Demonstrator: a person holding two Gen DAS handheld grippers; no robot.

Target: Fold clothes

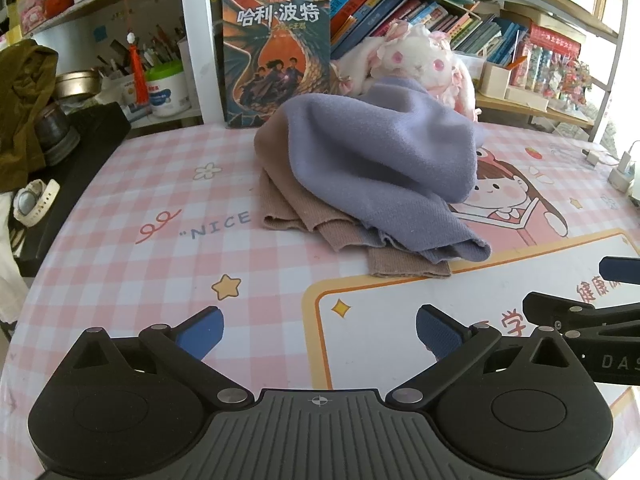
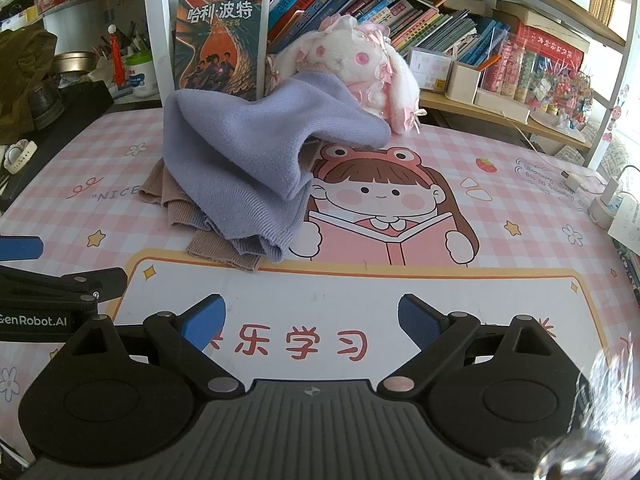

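A crumpled lilac knit garment (image 1: 376,160) lies heaped on a beige ribbed garment (image 1: 288,208) at the middle of the pink checked desk mat (image 1: 132,200). The same pile shows in the right wrist view, lilac (image 2: 240,152) over beige (image 2: 176,204). My left gripper (image 1: 320,336) is open and empty, short of the pile. My right gripper (image 2: 312,320) is open and empty, to the right of the left one; its fingers (image 1: 560,308) show at the left view's right edge.
A Harry Potter book (image 1: 276,56) and a white plush rabbit (image 2: 352,64) stand behind the pile. Shelves of books (image 2: 400,12) line the back. A watch (image 1: 32,200) and dark clutter lie left. Chargers and cables (image 2: 600,196) lie right.
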